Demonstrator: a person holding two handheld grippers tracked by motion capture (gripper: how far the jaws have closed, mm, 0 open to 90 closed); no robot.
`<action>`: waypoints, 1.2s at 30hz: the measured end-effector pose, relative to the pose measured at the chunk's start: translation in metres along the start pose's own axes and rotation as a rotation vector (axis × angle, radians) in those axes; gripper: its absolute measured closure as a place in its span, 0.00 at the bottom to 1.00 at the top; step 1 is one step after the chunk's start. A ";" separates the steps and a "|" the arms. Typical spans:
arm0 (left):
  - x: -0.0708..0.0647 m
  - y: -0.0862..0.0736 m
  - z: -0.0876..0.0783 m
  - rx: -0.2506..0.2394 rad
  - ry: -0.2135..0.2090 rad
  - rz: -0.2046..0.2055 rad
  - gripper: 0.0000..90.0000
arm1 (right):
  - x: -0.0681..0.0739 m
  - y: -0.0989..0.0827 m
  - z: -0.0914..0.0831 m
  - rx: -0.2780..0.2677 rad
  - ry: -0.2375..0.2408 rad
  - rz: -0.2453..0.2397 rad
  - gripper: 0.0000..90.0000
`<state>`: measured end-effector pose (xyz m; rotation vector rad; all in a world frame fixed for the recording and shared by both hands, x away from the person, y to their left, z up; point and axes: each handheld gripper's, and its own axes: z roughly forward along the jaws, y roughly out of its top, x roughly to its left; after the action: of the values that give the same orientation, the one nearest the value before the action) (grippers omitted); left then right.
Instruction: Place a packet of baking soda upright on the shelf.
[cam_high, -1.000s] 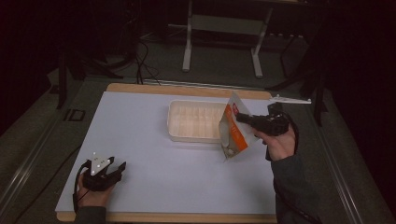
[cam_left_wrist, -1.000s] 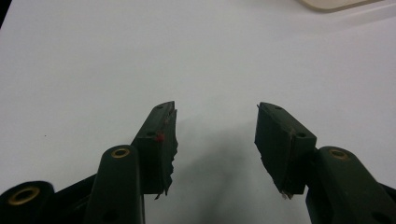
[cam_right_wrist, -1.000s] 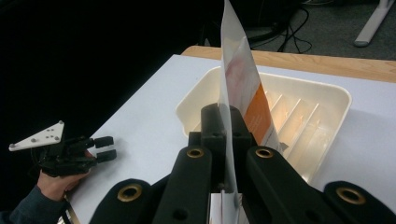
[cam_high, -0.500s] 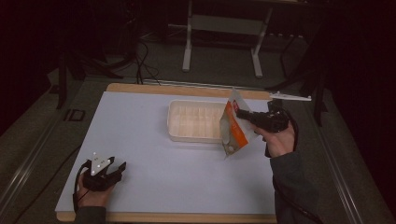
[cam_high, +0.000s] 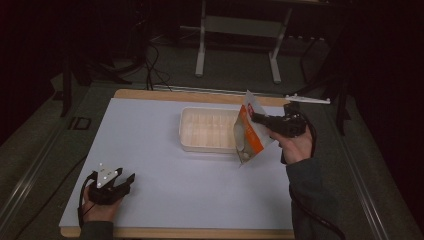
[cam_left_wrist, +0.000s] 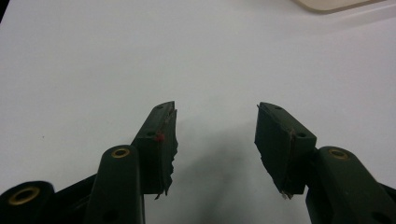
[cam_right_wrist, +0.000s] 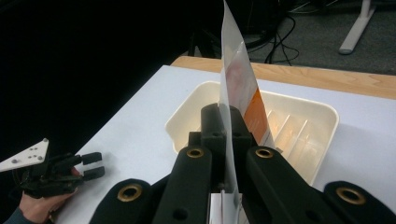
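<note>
My right gripper (cam_high: 256, 119) is shut on an orange-and-white flat packet (cam_high: 248, 133), held tilted in the air over the right end of a cream plastic tray (cam_high: 205, 142). In the right gripper view the packet (cam_right_wrist: 233, 74) stands edge-on between the jaws (cam_right_wrist: 227, 122), above the ribbed tray (cam_right_wrist: 322, 140). My left gripper (cam_high: 125, 181) rests near the table's front left corner, open, with nothing between its fingers (cam_left_wrist: 216, 135). The left gripper (cam_right_wrist: 91, 165) also appears far off in the right gripper view.
The tray sits at the back middle of a white table top (cam_high: 165, 165) with a wooden rim (cam_high: 150, 94). A corner of the tray (cam_left_wrist: 327, 4) shows at the top of the left gripper view. Metal stand legs (cam_high: 200, 45) and cables lie on the floor beyond.
The right gripper has carried the packet slightly left and up, now over the tray's right end. The left gripper has stayed still.
</note>
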<state>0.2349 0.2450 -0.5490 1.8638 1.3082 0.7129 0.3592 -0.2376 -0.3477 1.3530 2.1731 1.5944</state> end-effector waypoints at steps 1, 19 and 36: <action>0.000 0.000 0.000 -0.001 0.000 0.000 0.53 | 0.000 0.001 0.001 -0.003 -0.001 0.001 1.00; 0.000 0.000 -0.001 -0.003 -0.004 0.004 0.54 | 0.000 0.013 0.009 -0.034 -0.085 -0.007 1.00; 0.000 0.000 0.000 -0.001 -0.003 0.002 0.54 | -0.008 0.023 0.020 -0.064 -0.115 0.027 1.00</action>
<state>0.2345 0.2453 -0.5491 1.8652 1.3038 0.7115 0.3881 -0.2280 -0.3410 1.4232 2.0290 1.5407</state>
